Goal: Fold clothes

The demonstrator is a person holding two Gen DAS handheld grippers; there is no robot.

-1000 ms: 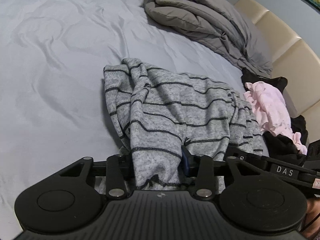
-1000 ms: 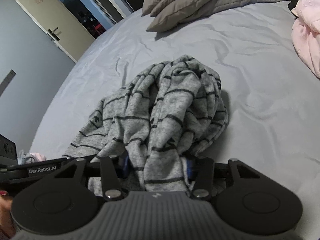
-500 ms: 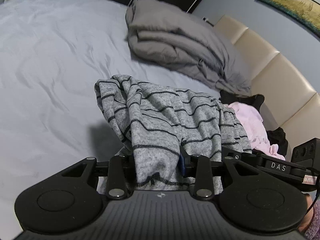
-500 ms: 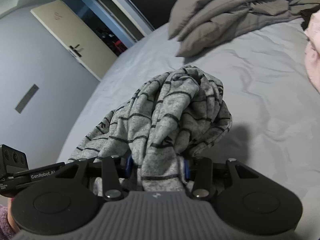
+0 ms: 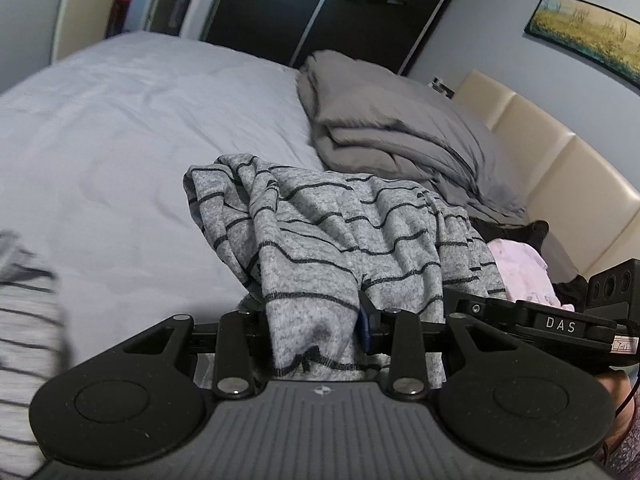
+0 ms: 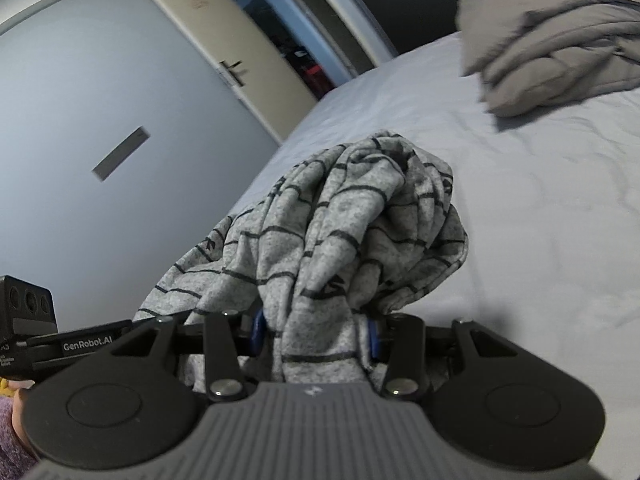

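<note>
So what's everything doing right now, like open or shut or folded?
Left gripper: shut on the striped top.
Right gripper: shut on the striped top.
Striped top: bunched, not folded, held up off the bed.
Grey duvet: folded, lying on the bed.
Pink garment: crumpled, unfolded.
Door: open.
Bed: sheet wrinkled.

Legible markings: two, both on gripper hardware.
"DAS" in white capitals on the black bar of the right gripper (image 5: 560,325), seen at the right edge of the left wrist view. "GenRobot.AI" in white on the black bar of the left gripper (image 6: 86,346), seen at the left edge of the right wrist view; smaller print beside it is illegible.
</note>
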